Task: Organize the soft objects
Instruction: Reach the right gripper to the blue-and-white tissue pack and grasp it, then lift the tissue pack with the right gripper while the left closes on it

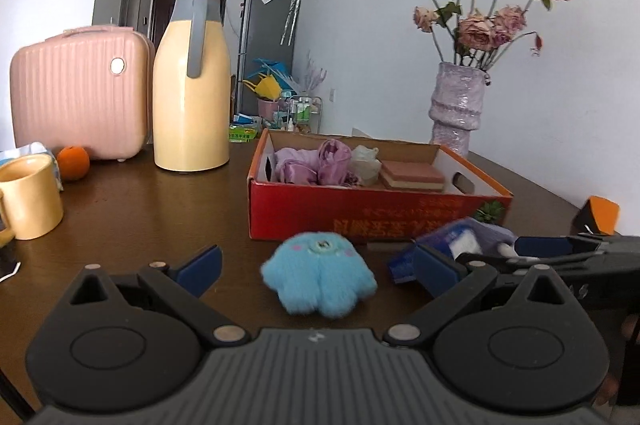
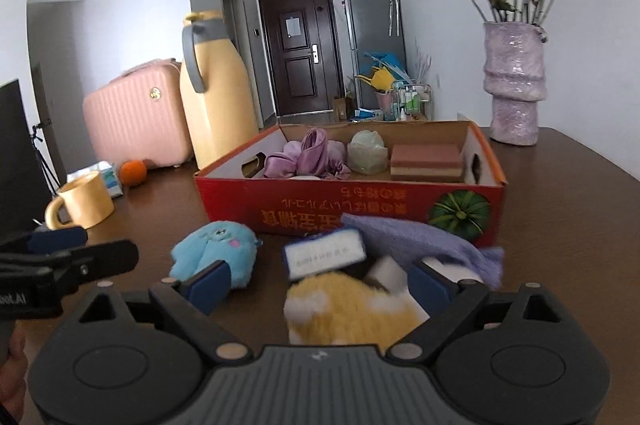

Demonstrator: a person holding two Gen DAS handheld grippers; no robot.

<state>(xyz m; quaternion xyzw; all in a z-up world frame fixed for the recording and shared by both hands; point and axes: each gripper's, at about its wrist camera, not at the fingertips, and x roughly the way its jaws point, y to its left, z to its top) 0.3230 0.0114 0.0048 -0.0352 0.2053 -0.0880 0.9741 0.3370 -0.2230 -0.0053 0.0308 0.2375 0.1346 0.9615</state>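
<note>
The red cardboard box [image 2: 348, 209] with its open top is sitting in the middle of the dark wooden table [image 1: 152, 209], already holding purple satin cloth [image 2: 308, 155], a pale crumpled bundle [image 2: 368, 153] and a layered pink-and-tan sponge block [image 2: 426, 161], so it is serving as the bin for the soft things. The ones not yet sorted are lying just near of it: a fluffy blue plush creature [image 1: 320, 273] on the left, a yellow-and-white furry plush [image 2: 352, 309] and a lavender towel [image 2: 424, 241] on the right, with a blue-edged white label or packet [image 2: 324, 255] between them, too blurred to name surely.

The left gripper [image 1: 320, 267] is standing wide open with the blue plush lying between its blue pads untouched, lined up for a pinch. The right gripper [image 2: 318, 283] is likewise gaping wide around the yellow plush, its pads not pressing; each tool is taking the toy on its own side
</note>
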